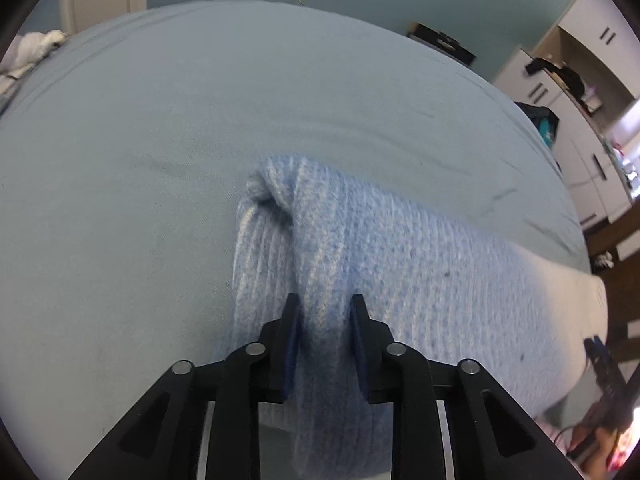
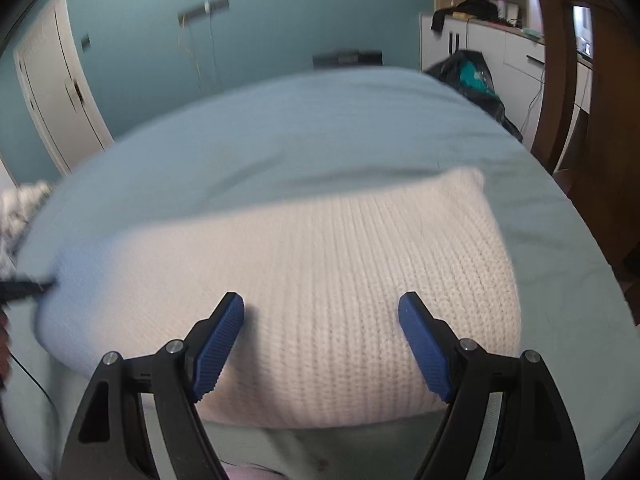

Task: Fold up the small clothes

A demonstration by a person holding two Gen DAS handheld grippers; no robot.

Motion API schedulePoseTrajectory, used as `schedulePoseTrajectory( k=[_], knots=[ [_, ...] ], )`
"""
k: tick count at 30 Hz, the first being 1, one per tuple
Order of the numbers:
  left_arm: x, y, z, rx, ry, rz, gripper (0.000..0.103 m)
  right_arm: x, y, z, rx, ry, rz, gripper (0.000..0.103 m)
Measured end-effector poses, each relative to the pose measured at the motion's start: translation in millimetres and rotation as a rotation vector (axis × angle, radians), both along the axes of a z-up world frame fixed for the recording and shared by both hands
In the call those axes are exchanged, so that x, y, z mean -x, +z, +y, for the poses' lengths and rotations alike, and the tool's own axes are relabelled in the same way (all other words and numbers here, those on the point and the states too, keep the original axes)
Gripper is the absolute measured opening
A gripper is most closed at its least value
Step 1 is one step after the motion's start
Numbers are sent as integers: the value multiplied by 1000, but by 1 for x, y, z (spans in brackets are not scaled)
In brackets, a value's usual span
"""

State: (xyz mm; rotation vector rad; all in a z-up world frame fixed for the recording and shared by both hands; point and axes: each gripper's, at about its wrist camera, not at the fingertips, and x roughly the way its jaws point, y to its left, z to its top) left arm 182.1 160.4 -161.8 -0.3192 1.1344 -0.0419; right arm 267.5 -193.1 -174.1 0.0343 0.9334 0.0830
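A pale knit (image 2: 320, 280), ribbed and folded into a thick pad, lies on a bed (image 2: 280, 132) covered with a light blue sheet, near the bed's front edge. In the left wrist view the left tool (image 1: 325, 304) has its two blue-padded fingers drawn close together, pinching a raised ridge of the knit (image 1: 360, 264) between them; the fabric bunches up into a fold just ahead of the tips and hangs down between the fingers toward the camera. The knit looks bluish in this view and cream in the other. In the right wrist view the right tool (image 2: 322, 308) stands wide open above the near half of the knit, its blue ribbed pads (image 2: 218, 344) spread apart with nothing clamped between them; whether the tips touch the fabric cannot be told. At the left edge of that view the dark tip of the left tool (image 2: 28, 286) meets the knit's left end. Crumpled white cloth (image 1: 36, 44) lies at the bed's far left corner. Beyond the bed are a teal wall (image 2: 260, 20), a white door (image 2: 52, 80), white cabinets (image 2: 500, 52) and a dark bag (image 2: 472, 74).
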Motion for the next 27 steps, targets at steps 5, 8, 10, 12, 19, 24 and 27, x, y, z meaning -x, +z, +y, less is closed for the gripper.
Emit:
schedulePoseTrajectory(
  k=[5,8,10,12,19,24,27],
  knots=[
    [27,62,-20,-127,1,-148,88,-4,-7,-2,6,16,-6,87],
    [34,90,-48,-218,-18,-282,103,-3,-8,4,49,20,-11,88],
    [31,84,-72,-262,-75,-277,103,-1,-7,5,52,19,-15,89],
    [26,64,-95,-297,-117,-217,103,0,-6,2,39,18,-18,89],
    [39,-10,-130,-411,-186,-206,103,4,-4,7,52,22,-28,89],
    [38,-18,-134,-439,-167,-202,103,6,25,24,111,13,-45,89],
    [40,-20,-139,-445,-156,-209,103,16,38,43,56,97,-92,89]
  ],
)
